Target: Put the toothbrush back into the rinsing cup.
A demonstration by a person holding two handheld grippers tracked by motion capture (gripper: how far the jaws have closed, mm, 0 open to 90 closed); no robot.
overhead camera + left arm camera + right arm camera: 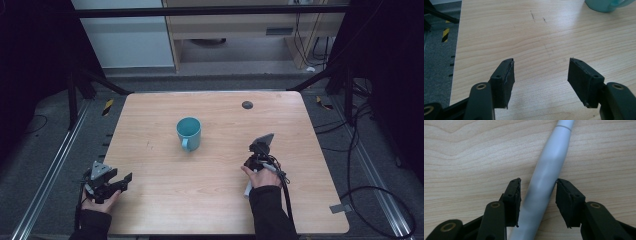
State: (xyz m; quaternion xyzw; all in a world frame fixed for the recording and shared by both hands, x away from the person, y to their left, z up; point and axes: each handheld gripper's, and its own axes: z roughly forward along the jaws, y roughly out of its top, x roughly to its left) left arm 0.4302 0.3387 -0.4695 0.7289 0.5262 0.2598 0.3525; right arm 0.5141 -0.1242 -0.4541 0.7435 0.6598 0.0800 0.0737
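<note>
A long pale grey-white handle (pixel 546 167) lies on the wooden table (pixel 210 200); I cannot tell what tool it belongs to. My right gripper (pixel 537 181) points down at it with one jaw on each side. The right jaw looks to touch it, and a thin gap shows at the left jaw. In the high view one end of the handle (pixel 247 189) sticks out beside the right hand (pixel 260 176). My left gripper (pixel 125 182) rests at the table's front left corner, open, with only bare wood between its fingers (pixel 505 80). A teal mug (pixel 189 131) stands upright mid-table with its handle toward me.
A small dark round disc (pixel 247 104) sits in the table top near the far edge. Black cables (pixel 285 190) trail from the right gripper over the table. The mug's base (pixel 607 5) shows at the top right of the left gripper view. Metal rails flank the table.
</note>
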